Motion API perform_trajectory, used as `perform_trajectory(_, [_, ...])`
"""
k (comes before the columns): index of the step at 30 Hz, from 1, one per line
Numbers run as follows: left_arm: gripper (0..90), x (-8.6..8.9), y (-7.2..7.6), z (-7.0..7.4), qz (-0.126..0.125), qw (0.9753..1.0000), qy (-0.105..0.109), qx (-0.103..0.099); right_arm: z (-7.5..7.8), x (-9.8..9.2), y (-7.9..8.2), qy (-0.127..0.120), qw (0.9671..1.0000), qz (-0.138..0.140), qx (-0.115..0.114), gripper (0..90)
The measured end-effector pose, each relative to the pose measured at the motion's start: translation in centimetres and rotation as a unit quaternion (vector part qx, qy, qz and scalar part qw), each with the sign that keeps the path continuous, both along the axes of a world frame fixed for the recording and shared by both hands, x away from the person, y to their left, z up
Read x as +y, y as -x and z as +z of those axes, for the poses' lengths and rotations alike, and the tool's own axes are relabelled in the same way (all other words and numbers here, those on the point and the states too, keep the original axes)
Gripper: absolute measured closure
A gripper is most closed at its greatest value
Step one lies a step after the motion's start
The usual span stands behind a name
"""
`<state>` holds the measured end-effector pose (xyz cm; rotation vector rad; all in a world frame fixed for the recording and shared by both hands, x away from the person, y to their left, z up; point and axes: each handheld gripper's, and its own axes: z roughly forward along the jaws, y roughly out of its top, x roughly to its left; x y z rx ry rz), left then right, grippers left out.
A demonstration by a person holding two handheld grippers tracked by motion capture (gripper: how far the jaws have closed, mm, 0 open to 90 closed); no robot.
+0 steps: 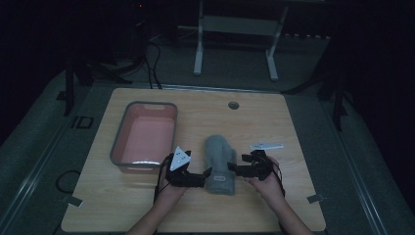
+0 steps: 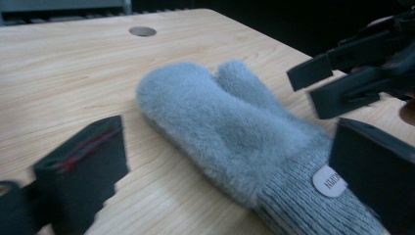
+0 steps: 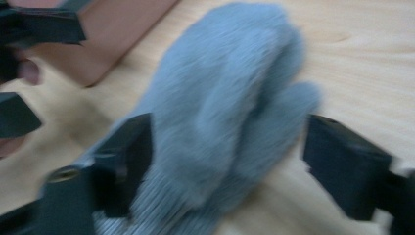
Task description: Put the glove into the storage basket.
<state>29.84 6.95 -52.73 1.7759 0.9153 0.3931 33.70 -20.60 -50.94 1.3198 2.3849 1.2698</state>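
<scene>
Flat on table, grey mitten fingertips pointing away, cuff near, both jaws spread apart.

**Both claws level and spread, facing inward**

Two forearms come in from the near edge. The left claw points right, its jaws set wide apart. The right claw points left toward it, jaws likewise spread. The two tips sit close together, each hand gripping from behind.

Mitten: on the surface, near its front middle.
Tub: left of the mitten.
Left claw: at the mitten's left edge.
Right claw: at its right edge.
Flat strip: right of the mitten, behind the right claw.
</scene>
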Motion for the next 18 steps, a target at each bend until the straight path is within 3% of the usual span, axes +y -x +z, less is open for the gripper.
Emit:
perform_trajectory(1, [4.5,0.0,-0.3,0.0,-0.003,1.0000,0.000,0.004,0.0,0.1,-0.1,-0.007,1.0000,-0.006,0.002,35.6])
perform_trajectory(4, [8.0,-0.3,-1.0,-0.2,-0.013,0.9996,-0.007,0.025,0.2,0.8,-0.4,0.009,0.9997,-0.015,-0.018,46.4])
perform_trajectory(7, [11.0,-0.9,-1.6,-0.4,-0.020,0.9988,-0.017,0.041,0.0,1.2,-0.9,0.019,0.9993,-0.027,-0.019,50.8])
perform_trajectory(12, [14.9,-1.6,-2.3,-0.9,-0.026,0.9970,-0.022,0.070,-1.3,1.3,-1.1,0.035,0.9989,-0.030,0.008,46.3])
perform_trajectory(14, [15.0,-1.9,-2.6,-1.1,-0.031,0.9963,-0.029,0.075,-2.0,0.8,-1.1,0.029,0.9987,-0.030,0.031,44.1])
perform_trajectory(16, [14.9,-2.3,-2.8,-1.4,-0.035,0.9950,-0.055,0.076,-2.7,0.4,-1.1,0.029,0.9981,-0.033,0.042,44.1])
perform_trajectory(18, [14.9,-2.5,-3.1,-1.6,-0.036,0.9942,-0.055,0.085,-3.1,0.1,-1.3,0.016,0.9980,-0.032,0.053,44.7])
